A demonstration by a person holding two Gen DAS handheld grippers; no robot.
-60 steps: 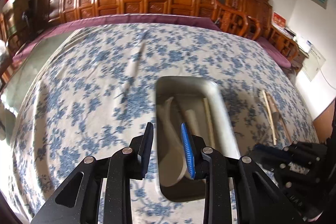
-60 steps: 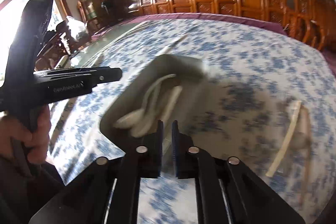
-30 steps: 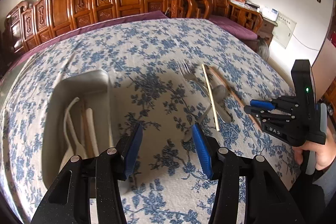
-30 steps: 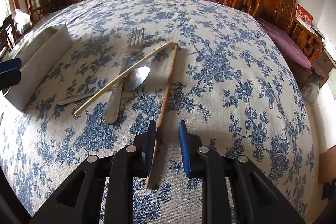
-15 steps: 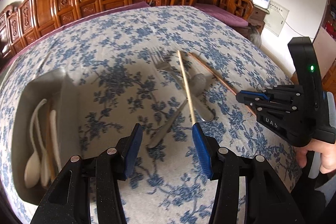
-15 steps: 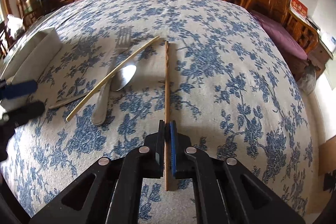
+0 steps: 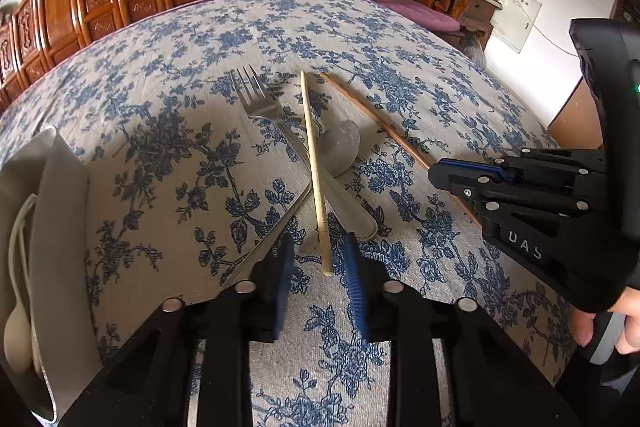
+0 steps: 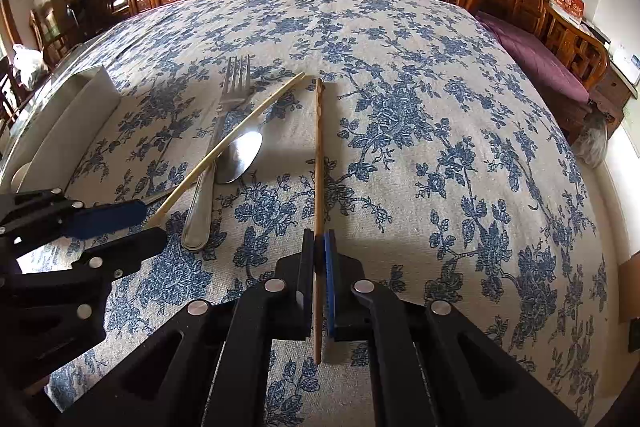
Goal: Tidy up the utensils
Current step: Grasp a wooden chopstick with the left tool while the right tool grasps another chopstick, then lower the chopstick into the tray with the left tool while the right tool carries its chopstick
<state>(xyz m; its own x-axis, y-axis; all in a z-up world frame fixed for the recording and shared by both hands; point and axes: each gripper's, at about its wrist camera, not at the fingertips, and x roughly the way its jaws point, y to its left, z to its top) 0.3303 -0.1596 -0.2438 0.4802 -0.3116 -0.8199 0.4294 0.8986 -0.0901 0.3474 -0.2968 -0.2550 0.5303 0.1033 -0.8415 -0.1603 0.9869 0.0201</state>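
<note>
Right tongs (image 8: 319,267) clamping brown chopstick (image 8: 318,163), left tongs (image 7: 318,267) parted

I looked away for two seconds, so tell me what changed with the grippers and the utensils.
Both grippers swung from the grey tray to the loose utensils. The right gripper shut on the dark brown wooden chopstick. The left gripper, open, closed in around the pale bamboo chopstick. Metal fork and steel spoon stayed put.
</note>
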